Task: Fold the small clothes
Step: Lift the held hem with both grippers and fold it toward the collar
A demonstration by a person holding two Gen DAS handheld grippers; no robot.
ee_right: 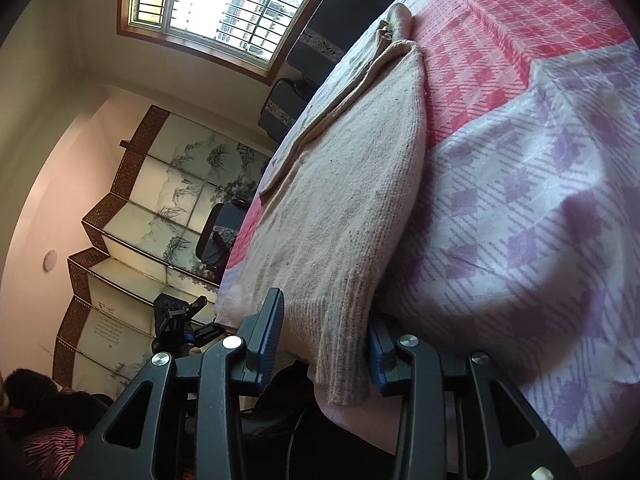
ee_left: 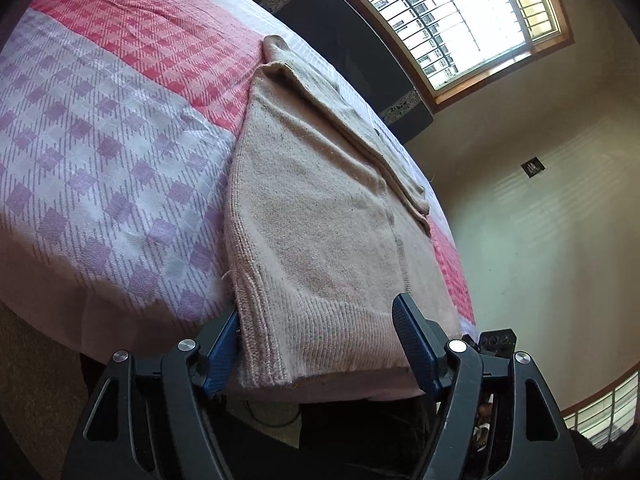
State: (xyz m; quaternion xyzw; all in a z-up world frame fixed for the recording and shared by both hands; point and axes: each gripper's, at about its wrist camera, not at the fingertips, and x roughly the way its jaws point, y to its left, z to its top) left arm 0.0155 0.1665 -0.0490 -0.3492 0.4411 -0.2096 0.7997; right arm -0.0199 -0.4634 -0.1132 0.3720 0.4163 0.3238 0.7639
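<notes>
A beige knit sweater lies flat on the bed, sleeves folded in along its far side; it also shows in the right wrist view. My left gripper is open, its jaws either side of one corner of the ribbed hem at the bed's near edge. My right gripper is open, its jaws either side of the other hem corner, which hangs over the bed's edge. The other gripper shows at the left in the right wrist view.
The bed has a pink and lilac checked cover. A dark headboard and a barred window lie beyond it. A folding screen stands by the wall.
</notes>
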